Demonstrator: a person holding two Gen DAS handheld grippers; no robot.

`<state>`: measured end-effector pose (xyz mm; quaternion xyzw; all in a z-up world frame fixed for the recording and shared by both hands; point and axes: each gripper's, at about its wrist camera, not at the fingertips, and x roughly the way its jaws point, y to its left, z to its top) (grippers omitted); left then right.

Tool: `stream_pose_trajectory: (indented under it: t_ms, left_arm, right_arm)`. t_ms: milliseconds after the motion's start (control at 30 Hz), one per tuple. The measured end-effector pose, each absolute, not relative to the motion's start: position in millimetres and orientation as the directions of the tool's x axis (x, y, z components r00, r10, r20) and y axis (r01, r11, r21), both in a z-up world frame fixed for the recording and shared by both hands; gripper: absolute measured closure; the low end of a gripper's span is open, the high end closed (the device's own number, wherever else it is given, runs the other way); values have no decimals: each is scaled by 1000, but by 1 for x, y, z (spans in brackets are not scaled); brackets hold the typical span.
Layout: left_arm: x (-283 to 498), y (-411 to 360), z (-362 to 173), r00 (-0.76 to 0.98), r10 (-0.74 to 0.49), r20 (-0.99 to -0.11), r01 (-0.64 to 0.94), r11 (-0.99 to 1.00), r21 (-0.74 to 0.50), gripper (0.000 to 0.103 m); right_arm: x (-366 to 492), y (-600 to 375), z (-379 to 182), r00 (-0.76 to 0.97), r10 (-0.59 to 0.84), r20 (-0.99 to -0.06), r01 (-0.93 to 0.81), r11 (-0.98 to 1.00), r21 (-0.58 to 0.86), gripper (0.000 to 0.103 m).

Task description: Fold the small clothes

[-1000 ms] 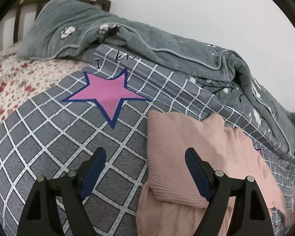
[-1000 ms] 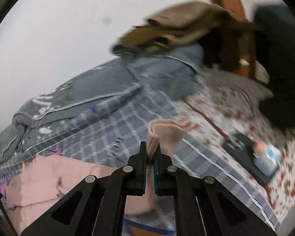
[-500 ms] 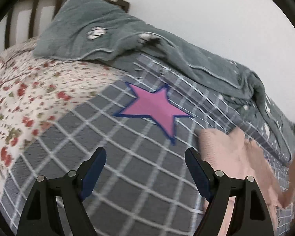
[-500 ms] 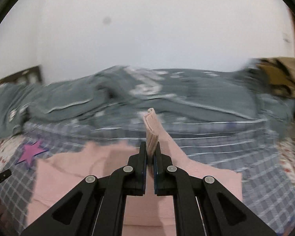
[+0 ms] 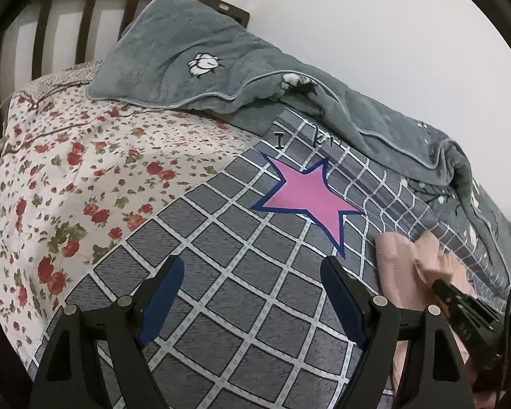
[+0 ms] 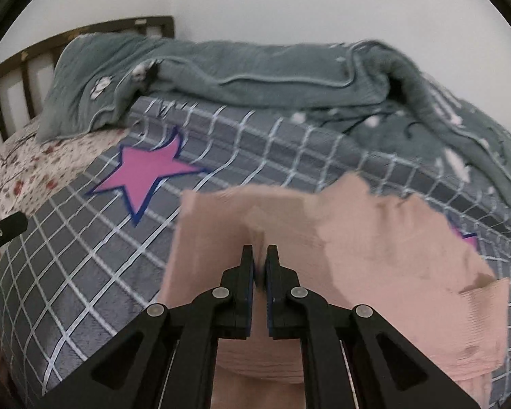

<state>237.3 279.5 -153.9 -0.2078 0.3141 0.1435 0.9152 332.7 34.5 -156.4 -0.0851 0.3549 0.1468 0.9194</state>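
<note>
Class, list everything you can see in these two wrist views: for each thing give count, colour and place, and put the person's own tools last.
Pink knit garment: one, pink, lying on the checked blanket.
Checked blanket: one, grey with white grid and pink stars, spread over the bed.
Pink star: one fully seen, navy-edged, on the blanket; a second peeks from under the garment.
Grey quilt: one, grey-green, bunched along the wall.
Floral sheet: one, white with red flowers, under the blanket.
Headboard: one, dark wood, slatted.
Left claw: black, open, above the blanket.
Right claw: black, shut on the garment.
</note>
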Motion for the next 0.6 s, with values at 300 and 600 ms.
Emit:
stream_pose_trajectory:
  t_ms: [300, 600]
  left_arm:
    - [251, 233, -153, 775, 24, -632, -263, 921, -289, 22]
    - [280, 144, -151, 771, -209, -602, 25, 954, -298, 22]
  right_arm:
    - [290, -6, -127, 671, 358, -649, -458, 889, 17, 58]
    - [273, -160, -118, 804, 130, -580, -192, 980, -47, 58]
